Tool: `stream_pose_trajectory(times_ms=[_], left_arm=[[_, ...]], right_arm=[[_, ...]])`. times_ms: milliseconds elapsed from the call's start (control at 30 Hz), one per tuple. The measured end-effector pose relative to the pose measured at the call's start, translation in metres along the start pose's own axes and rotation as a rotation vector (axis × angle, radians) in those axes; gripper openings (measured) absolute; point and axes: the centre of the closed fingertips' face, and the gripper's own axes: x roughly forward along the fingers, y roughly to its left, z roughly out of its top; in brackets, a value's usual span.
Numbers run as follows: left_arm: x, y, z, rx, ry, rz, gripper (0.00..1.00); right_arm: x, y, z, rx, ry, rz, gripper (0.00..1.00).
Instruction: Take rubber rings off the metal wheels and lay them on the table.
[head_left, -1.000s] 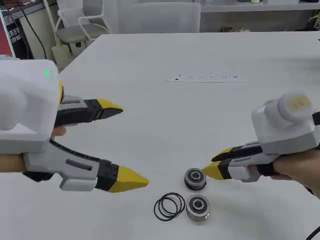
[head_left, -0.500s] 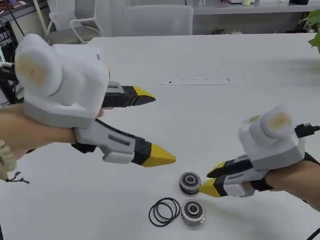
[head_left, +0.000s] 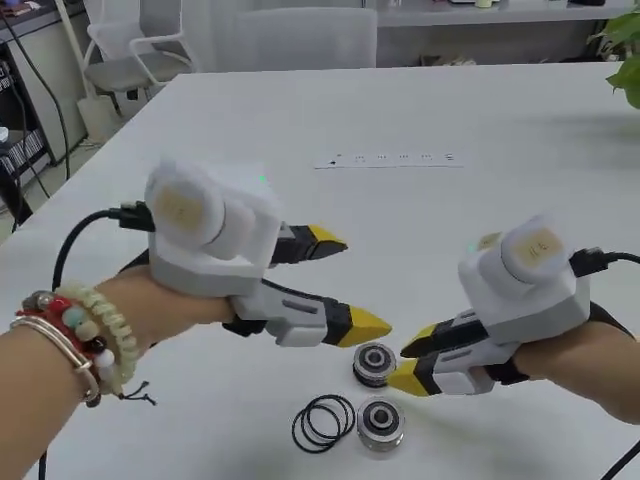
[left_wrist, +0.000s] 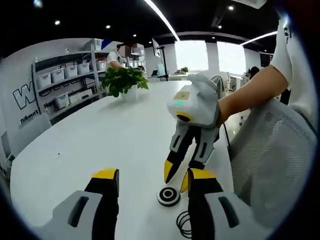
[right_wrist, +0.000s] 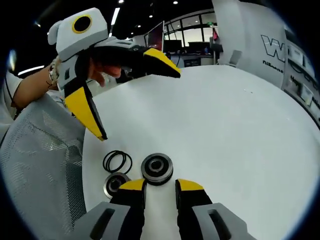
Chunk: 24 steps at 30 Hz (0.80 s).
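Right gripper (head_left: 398, 365) sits at the lower centre of the head view, jaws a little apart and empty, tips just beside the upper metal wheel (head_left: 374, 363). Left gripper (head_left: 365, 284) hovers above it, jaws wide, holding nothing. Two wheels in all. The lower wheel (head_left: 381, 422) looks stripped, with loose rubber rings (head_left: 322, 422) on the desk (head_left: 250, 130) beside it, apparently three, overlapping. The upper one's dark rim suggests rings left to pull.

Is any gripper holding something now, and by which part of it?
Nothing is held. The left gripper stands wide open; the right gripper is open, its tips close beside a metal wheel, not around it.
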Motion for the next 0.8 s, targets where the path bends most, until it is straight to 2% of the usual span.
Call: stream_pose_trajectory(times_ms=[100,233,367,500,600,800], left_arm=[[0.009,-0.005,-0.016,0.033,0.045,-0.003,0.43],[0.018,-0.009,-0.035,-0.017,0.096,-0.001,0.32],[0.027,-0.016,-0.050,-0.025,0.127,-0.016,0.25],[0.031,-0.020,-0.056,-0.026,0.136,-0.021,0.24],[0.034,-0.022,-0.060,-0.032,0.148,-0.021,0.18],[0.034,-0.021,-0.061,-0.052,0.145,-0.011,0.12]], right_arm=[[0.002,0.002,0.001,0.001,-0.003,0.004,0.20],[0.003,0.004,0.001,-0.012,0.001,0.008,0.19],[0.004,0.004,-0.001,-0.014,0.009,0.009,0.19],[0.005,0.004,0.000,-0.017,0.009,0.011,0.20],[0.005,0.004,-0.001,-0.021,0.010,0.009,0.20],[0.006,0.003,0.000,-0.029,0.006,0.007,0.20]])
